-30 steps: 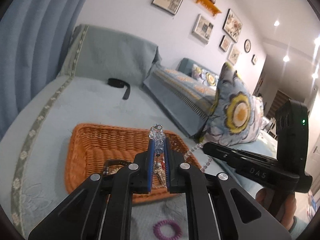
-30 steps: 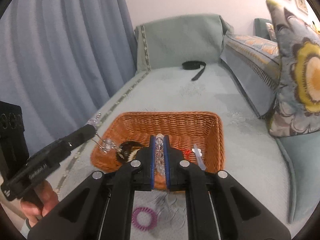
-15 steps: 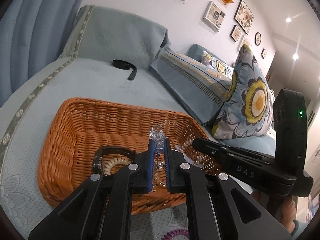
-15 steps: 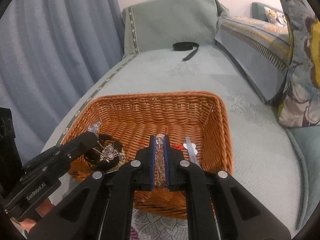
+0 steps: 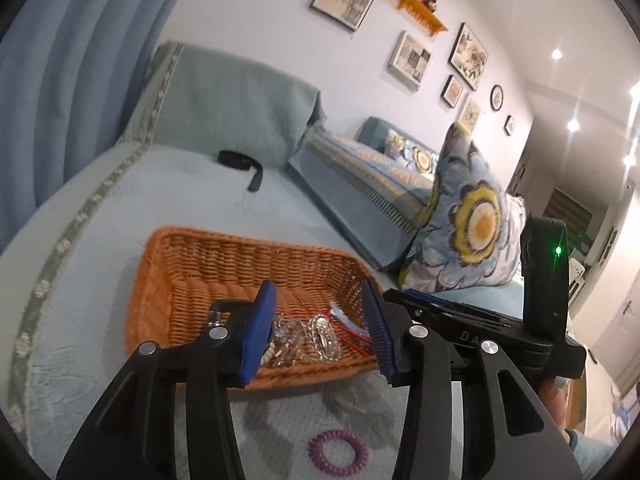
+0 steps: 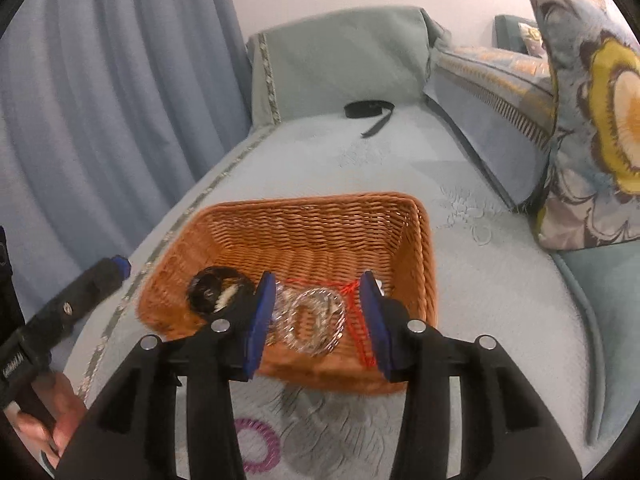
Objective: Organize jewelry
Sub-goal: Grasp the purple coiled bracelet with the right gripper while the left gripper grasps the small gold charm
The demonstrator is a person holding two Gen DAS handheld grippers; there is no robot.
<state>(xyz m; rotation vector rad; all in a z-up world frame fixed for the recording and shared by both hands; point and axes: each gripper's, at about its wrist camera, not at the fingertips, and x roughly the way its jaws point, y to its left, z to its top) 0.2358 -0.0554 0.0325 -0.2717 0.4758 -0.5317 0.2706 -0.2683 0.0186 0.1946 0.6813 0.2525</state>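
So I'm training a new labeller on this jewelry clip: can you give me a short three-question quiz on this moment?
1. True or false: the purple coil hair tie lies inside the wicker basket.
2. What lies between the right gripper's open jaws: A) a black strap, B) a crystal bead necklace, C) a pillow?
3. Is the left gripper holding anything?

Key: 1. False, it lies on the sofa cover in front of the basket. 2. B. 3. No; its jaws have just been opening and hold nothing.
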